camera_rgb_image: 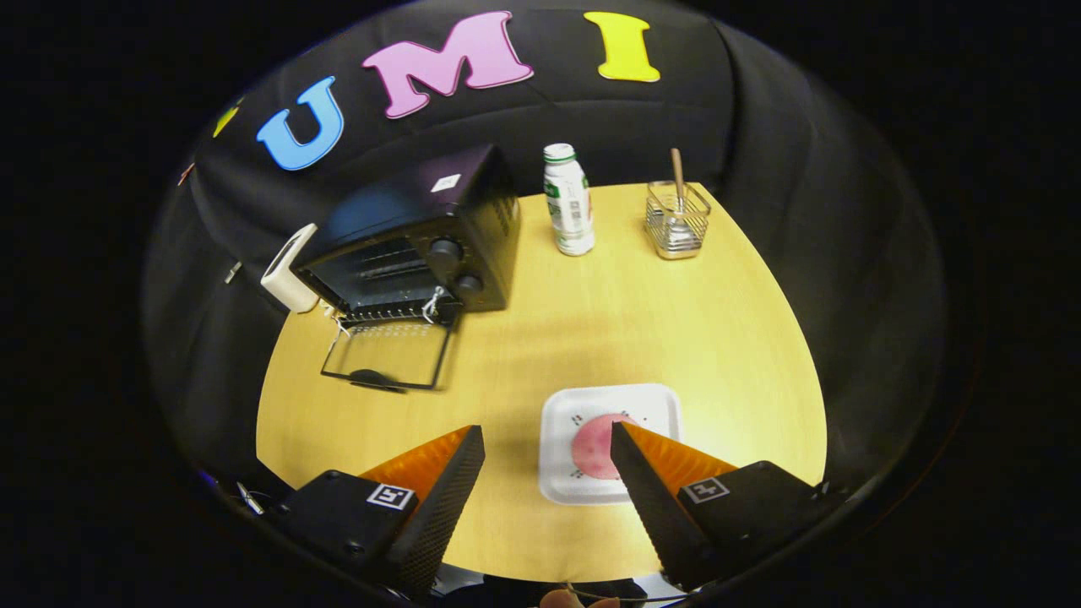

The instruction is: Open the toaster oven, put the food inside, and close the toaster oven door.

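A black toaster oven [422, 236] stands at the far left of the round yellow table [659, 329], its glass door [387, 355] folded down flat onto the tabletop. A round pink slice of food [595, 446] lies on a white square plate [564, 422] just ahead of my fingers, partly hidden behind the right finger. My gripper [547, 435] hovers above the table's near edge, open, with nothing between its fingers. The plate sits mostly under the right finger.
A white bottle with a green label [568, 201] stands upright at the table's far side, right of the oven. Further right is a clear square holder [676, 221] with a wooden stick in it. A white box [287, 268] leans at the oven's left side.
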Tool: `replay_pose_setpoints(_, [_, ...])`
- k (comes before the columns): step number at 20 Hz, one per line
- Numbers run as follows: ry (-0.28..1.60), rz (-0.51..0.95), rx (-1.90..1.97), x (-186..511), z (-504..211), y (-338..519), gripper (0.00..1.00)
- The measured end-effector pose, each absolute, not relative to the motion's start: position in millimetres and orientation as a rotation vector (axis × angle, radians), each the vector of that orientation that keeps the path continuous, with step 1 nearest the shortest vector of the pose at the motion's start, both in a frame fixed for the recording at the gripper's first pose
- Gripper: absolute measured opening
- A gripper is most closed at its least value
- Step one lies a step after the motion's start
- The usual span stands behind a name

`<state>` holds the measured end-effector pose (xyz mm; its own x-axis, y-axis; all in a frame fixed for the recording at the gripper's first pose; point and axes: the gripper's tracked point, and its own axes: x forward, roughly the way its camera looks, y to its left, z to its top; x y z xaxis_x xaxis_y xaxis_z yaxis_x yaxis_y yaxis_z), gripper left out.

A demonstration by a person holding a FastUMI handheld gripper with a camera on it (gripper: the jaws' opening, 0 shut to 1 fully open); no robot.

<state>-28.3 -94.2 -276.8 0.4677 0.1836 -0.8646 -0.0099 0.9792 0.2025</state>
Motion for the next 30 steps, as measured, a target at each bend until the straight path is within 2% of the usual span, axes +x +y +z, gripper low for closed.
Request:
replay_pose_setpoints(7, [1.299,0.059,0.127,-32.9,-346.9,-183.6,0.99])
replay_pose_setpoints(11, [1.42,0.096,0.14,-34.5,-384.0,-187.4,0.99])
replay_pose_setpoints(12, [1.445,0.104,0.139,-34.6,-392.4,-187.7,0.97])
replay_pose_setpoints(13, [1.463,0.106,0.135,-34.9,-397.6,-188.3,0.93])
replay_pose_setpoints(14, [1.491,0.112,0.132,-38.3,-405.7,-188.2,0.84])
replay_pose_setpoints(15, [1.51,0.117,0.123,-40.4,-410.9,-188.7,0.82])
replay_pose_setpoints(17, [1.526,0.125,0.096,-42.1,-420.9,-191.2,0.71])
replay_pose_setpoints(18, [1.538,0.127,0.093,-44.0,-421.3,-191.7,0.6])
replay_pose_setpoints(19, [1.526,0.122,0.089,-40.9,-424.9,-193.6,0.55])
replay_pose_setpoints(22, [1.544,0.126,0.104,-43.7,-424.6,-190.1,0.2])
replay_pose_setpoints(23, [1.538,0.152,0.092,-42.7,-425.9,-189.5,0.19])
replay_pose_setpoints(26, [1.55,0.159,0.165,-39.1,-427.9,-188.2,0.07])
replay_pose_setpoints(30, [1.563,0.2,0.312,-43.8,-425.1,-186.5,0.05])
